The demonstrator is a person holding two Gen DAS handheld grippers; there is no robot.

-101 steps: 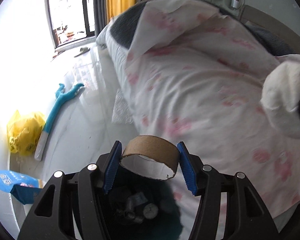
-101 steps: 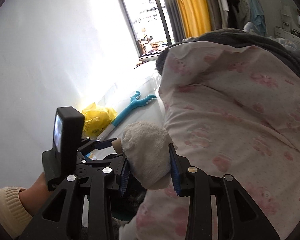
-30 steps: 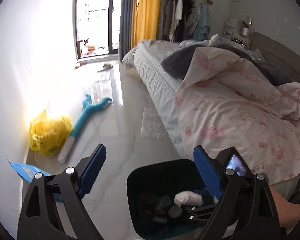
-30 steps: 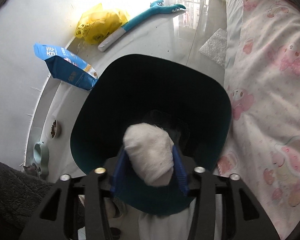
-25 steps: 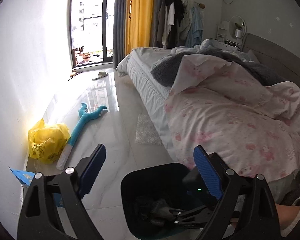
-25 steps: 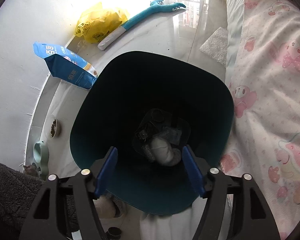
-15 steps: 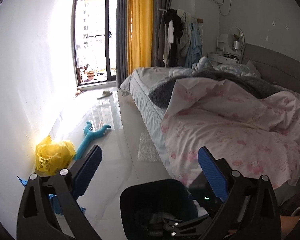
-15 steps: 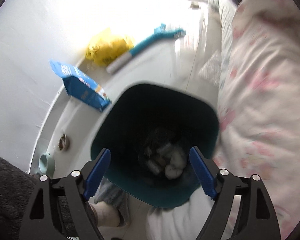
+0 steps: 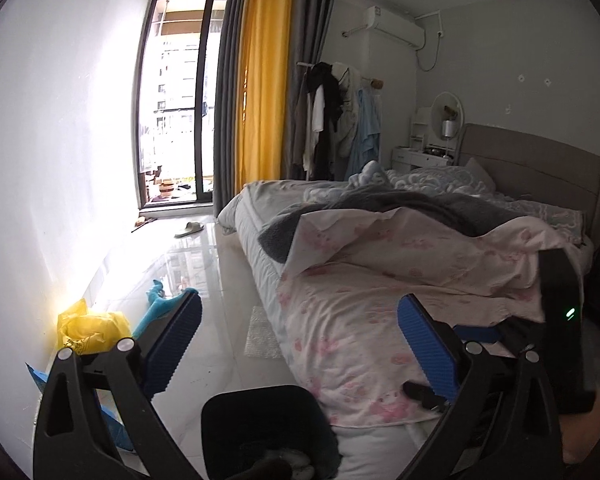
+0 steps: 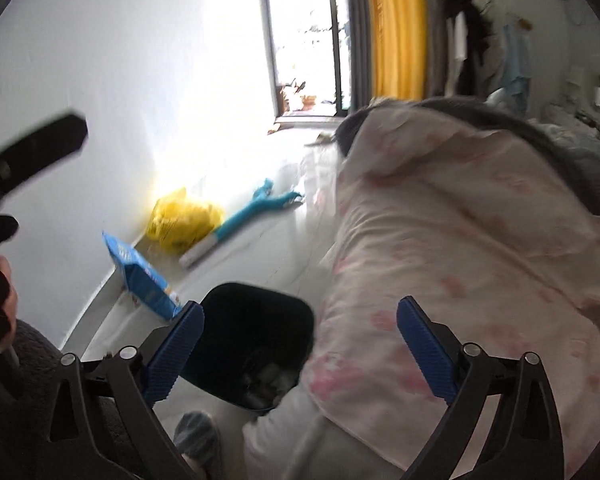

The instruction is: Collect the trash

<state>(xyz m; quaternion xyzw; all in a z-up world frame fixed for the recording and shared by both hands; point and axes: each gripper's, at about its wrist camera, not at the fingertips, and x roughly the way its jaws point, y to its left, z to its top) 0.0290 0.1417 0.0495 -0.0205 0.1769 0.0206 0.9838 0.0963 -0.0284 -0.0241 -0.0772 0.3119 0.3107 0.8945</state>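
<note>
Hand-held grippers above bin, beside bed

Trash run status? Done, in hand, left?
Done: the bin beside the bed holds pale trash at its bottom. In hand: nothing; left tool and right tool are both open and empty. Possibly left: yellow bag, blue packet and bubble wrap lie on the floor.

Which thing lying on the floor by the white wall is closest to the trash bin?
The blue packet. It lies just beside the dark trash bin, while the yellow bag and the teal long-handled tool sit farther along the wall toward the window.
</note>
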